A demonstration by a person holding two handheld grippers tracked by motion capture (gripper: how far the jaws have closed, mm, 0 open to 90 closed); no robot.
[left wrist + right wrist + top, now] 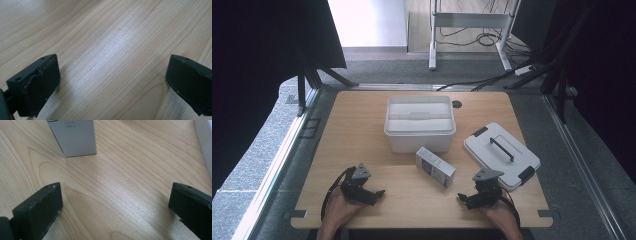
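- Wooden table (pixel 362 130) carries an open white bin (pixel 420 125), with its lid (pixel 502 155) lying beside.
- Small box (pixel 435 167) lies before the bin, not yet packed.
- Left gripper (pixel 374 194) and right gripper (pixel 463 199) stand released, empty, nothing grasped yet.

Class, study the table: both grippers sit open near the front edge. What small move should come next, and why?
Probably the right gripper should ease forward toward the small carton. Its jaws stand open with nothing between them, and the carton lies just ahead of it on the table, in front of the open white bin, whose lid lies aside.
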